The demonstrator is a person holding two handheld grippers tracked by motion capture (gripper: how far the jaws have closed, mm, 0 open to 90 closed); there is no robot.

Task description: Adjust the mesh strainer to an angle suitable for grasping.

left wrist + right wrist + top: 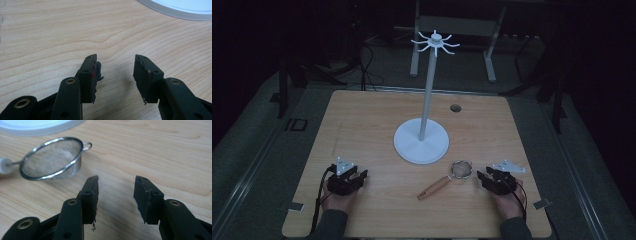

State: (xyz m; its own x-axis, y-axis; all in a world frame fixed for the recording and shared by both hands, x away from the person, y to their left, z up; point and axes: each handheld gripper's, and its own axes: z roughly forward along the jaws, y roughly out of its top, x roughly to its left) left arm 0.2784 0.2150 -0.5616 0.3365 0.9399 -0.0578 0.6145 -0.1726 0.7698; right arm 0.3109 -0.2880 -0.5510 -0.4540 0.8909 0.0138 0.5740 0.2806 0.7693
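Nearest me, my left gripper (353, 178) and right gripper (489, 179) rest spread and empty on the wooden table (362, 125). Between them, nearer the right, lies the mesh strainer (461, 170), probably light and dentable; I'd take its stiff wooden handle (434, 188). Farther off stands the white hook stand (421, 142).

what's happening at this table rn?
Nothing is being handled yet. A person rests the left gripper and the right gripper on the wooden table, both with jaws open and empty. A small mesh strainer with a wooden handle lies just left of the right gripper. A white hook stand is upright mid-table, its hooks bare.
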